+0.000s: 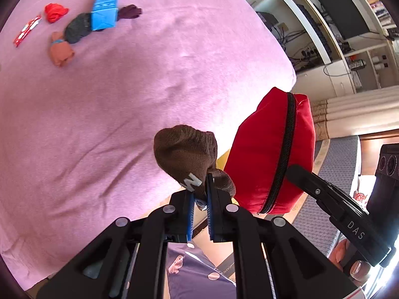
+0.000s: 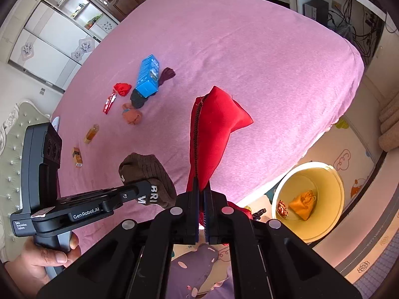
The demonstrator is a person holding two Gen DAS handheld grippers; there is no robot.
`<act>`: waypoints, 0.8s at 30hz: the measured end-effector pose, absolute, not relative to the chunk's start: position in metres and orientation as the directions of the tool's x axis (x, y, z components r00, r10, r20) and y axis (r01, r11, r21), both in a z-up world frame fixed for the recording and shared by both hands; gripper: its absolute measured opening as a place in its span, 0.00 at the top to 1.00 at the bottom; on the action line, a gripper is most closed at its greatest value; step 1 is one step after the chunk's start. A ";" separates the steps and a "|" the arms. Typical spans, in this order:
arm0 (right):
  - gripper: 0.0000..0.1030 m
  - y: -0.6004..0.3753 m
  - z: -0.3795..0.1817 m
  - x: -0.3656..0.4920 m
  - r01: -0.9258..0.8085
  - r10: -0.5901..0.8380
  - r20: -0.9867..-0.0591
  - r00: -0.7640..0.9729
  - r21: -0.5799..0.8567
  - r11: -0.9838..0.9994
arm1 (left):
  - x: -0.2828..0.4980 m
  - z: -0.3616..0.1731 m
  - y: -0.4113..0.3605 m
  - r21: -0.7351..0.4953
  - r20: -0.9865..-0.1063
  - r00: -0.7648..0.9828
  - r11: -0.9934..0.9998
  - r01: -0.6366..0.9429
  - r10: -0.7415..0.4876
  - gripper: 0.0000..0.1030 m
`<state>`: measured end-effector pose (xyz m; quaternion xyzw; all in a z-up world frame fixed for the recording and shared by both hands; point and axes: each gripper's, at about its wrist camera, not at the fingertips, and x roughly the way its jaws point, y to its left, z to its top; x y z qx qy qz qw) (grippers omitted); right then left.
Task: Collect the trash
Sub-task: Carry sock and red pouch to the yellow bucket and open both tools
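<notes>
The left gripper (image 1: 200,200) is pinching a brown sock (image 1: 185,153), balled, with white letters, lifted over the near edge of the pink bed (image 1: 149,87). The right gripper (image 2: 201,194) is clamping a red zip pouch (image 2: 214,127) just beside it. A yellow bin (image 2: 334,177) is standing on the floor at right.

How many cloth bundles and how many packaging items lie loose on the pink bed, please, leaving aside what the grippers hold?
Cloth bundles: 4 (red bundle, grey bundle, maroon bundle, peach bundle)
Packaging items: 4 (blue carton, red wrapper, amber bottle, orange box)
Total: 8
</notes>
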<state>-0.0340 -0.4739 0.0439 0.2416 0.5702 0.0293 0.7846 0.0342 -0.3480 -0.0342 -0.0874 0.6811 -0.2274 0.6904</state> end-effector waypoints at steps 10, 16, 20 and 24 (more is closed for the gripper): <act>0.97 -0.588 0.008 -0.106 0.440 0.251 -0.912 0.325 0.380 0.813 | 0.004 -0.071 -0.484 -0.424 -0.905 -0.183 0.833 0.354 -0.383 0.91; 0.97 -0.627 -0.009 -0.138 0.516 0.242 -0.920 0.309 0.375 0.770 | -0.019 -0.095 -0.539 -0.416 -0.908 -0.247 0.801 0.429 -0.339 0.91; 0.97 -0.640 -0.018 -0.150 0.550 0.239 -0.923 0.301 0.373 0.748 | -0.030 -0.106 -0.563 -0.391 -0.918 -0.257 0.786 0.479 -0.301 0.91; 0.97 -0.651 -0.024 -0.160 0.566 0.242 -0.926 0.290 0.369 0.737 | -0.035 -0.114 -0.579 -0.407 -0.909 -0.295 0.772 0.488 -0.293 0.87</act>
